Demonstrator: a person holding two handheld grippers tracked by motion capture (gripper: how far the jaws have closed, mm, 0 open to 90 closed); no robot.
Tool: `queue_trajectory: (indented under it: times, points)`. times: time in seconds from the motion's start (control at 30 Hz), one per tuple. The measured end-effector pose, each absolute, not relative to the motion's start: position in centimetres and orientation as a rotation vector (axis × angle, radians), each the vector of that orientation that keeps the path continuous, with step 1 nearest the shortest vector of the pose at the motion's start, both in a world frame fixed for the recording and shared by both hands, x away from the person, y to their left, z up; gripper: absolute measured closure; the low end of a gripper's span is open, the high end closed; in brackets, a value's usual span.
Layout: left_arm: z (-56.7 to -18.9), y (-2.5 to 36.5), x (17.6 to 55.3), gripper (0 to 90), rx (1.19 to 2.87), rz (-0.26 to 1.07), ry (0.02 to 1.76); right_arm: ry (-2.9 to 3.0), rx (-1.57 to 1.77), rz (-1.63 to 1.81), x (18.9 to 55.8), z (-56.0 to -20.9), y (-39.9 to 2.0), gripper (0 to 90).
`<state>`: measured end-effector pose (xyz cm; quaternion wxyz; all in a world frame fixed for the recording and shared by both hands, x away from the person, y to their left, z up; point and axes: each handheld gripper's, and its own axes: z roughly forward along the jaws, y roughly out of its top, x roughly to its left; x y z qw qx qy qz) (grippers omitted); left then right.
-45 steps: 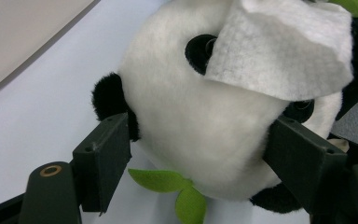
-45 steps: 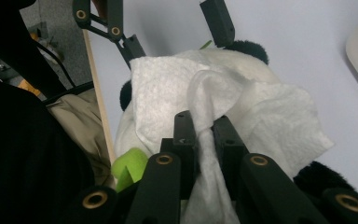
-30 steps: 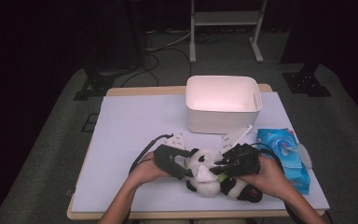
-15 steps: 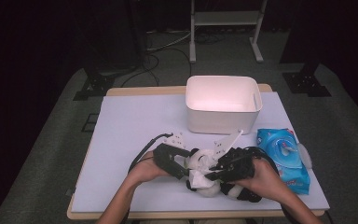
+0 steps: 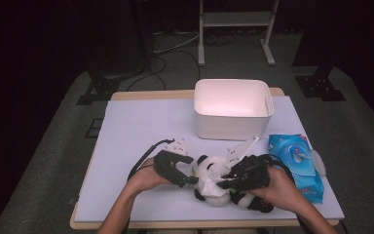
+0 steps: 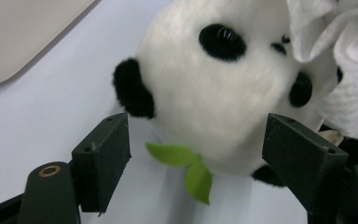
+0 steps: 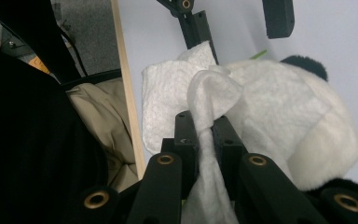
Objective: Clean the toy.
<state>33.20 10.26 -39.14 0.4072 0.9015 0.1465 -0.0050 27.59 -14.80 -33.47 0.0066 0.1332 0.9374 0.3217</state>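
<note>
White wipe sits pinched in the right tool, pressed to the panda's face as if to clean it. Left tool stands wide around the head, likely steadying the toy on the counter.

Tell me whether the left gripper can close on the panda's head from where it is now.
Probably yes. The left gripper stands open with the panda's head right in front of its jaws and nothing between them but a green leaf. The wipe pinched by the right gripper lies on the far side.
</note>
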Motion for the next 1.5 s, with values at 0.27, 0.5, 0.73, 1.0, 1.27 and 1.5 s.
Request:
queue_trajectory:
  times: [0.27,0.5,0.73,1.0,1.27,1.5]
  points:
    - [-39.5,11.8,33.3,22.5,2.259,-0.006,0.409,2.964,0.346,0.973,28.2,-33.5,-12.4,82.3]
    - [-39.5,12.1,33.4,22.4,2.247,-0.013,0.421,3.024,0.285,0.901,28.4,-34.4,-10.8,82.3]
    - [-39.3,11.6,33.4,22.4,2.256,-0.013,0.411,2.978,0.335,0.940,28.1,-33.6,-12.6,82.3]
    - [-38.8,10.6,33.5,22.4,2.258,-0.016,0.385,2.888,0.428,1.026,28.6,-32.0,-15.7,82.3]
    - [-38.3,9.4,33.4,22.3,2.259,-0.039,0.350,2.836,0.503,1.090,29.4,-31.4,-18.2,82.4]
    - [-37.9,8.0,33.3,22.3,2.276,-0.043,0.321,2.822,0.528,1.121,29.4,-31.5,-19.7,82.3]
